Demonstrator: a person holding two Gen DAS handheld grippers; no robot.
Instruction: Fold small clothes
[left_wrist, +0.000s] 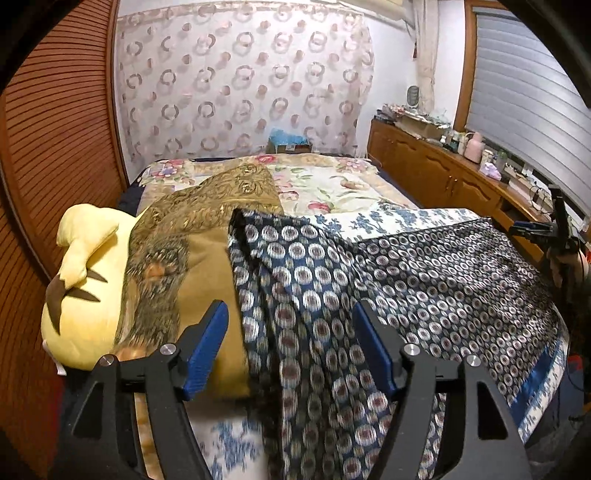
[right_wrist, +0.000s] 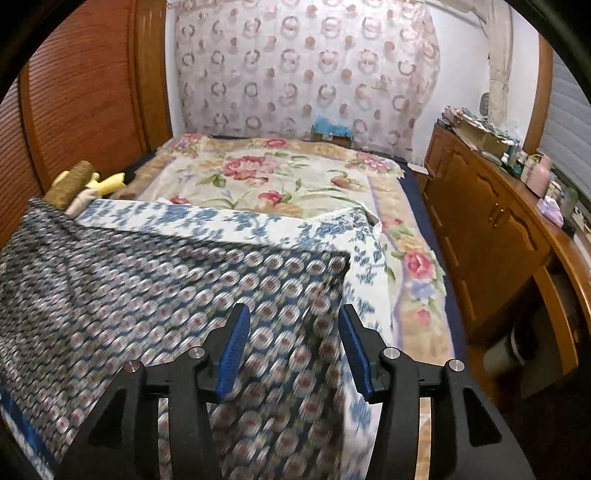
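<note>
Garment: dark patterned cloth (left_wrist: 424, 280) with ringed dots, spread over the near end of the bed (right_wrist: 295, 177), on top of a blue-and-white floral sheet (right_wrist: 207, 221).
Landmark: yellow plush toy (left_wrist: 81, 266) at the bed's left edge; cloth begins just to its right, past a brown cushion (left_wrist: 207, 229), and reaches well away toward the wooden cabinet (left_wrist: 436, 173) side.
Long axis: across the bed, from the plush-toy side to the cabinet side.
Left gripper (left_wrist: 291, 332): jaws well apart, nothing pinched; a raised ridge of the cloth rising between the blue pads (left_wrist: 207, 347), not pressed by them.
Right gripper (right_wrist: 291, 347): jaws parted, somewhat narrower, holding nothing; cloth lying beneath and ahead, its far corner (right_wrist: 343, 258) just beyond the tips.
Nearer hand: left for the bunched end beside the plush toy; right for the flat corner far from it.
Likely next step: regrasp of an edge for a further fold, judged only from both pairs of jaws standing free.
Hidden or unclear: near hem cut off below both views; cloth blurred in the right view; fold layers impossible to count; garment type not certain.
</note>
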